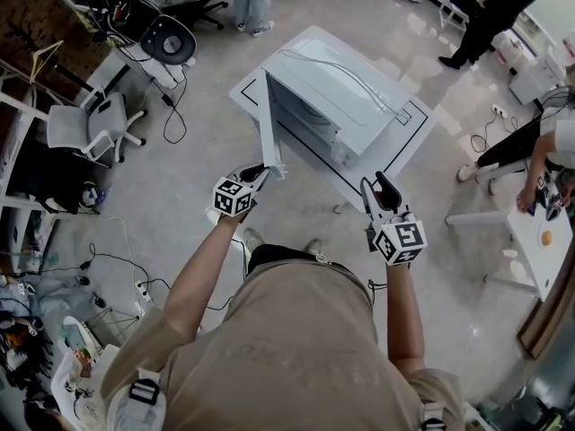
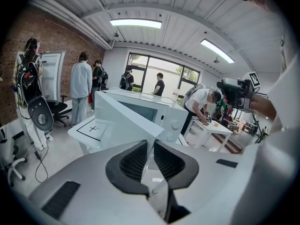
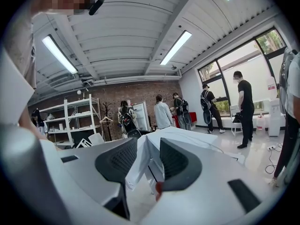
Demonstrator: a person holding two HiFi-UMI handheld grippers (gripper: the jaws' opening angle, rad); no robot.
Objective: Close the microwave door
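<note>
A white microwave [image 1: 337,97] stands on a low white table [image 1: 406,140] in front of me. Its door [image 1: 268,124] hangs open, swung out toward me on the left. My left gripper [image 1: 260,171] is at the door's free edge. In the left gripper view the pads [image 2: 136,161] stand almost together with the door's [image 2: 126,118] corner running into the narrow gap of this gripper [image 2: 151,146]. My right gripper [image 1: 377,189] hovers open to the right of the microwave's front. The right gripper view shows nothing between the jaws of the gripper [image 3: 149,149]; the microwave [image 3: 187,137] lies beyond.
A second white table [image 1: 539,259] stands at the right with a person bent over it. Office chairs [image 1: 94,124] and floor cables [image 1: 175,115] lie to the left. Several people stand at the room's far side. Shelves and clutter fill the left edge.
</note>
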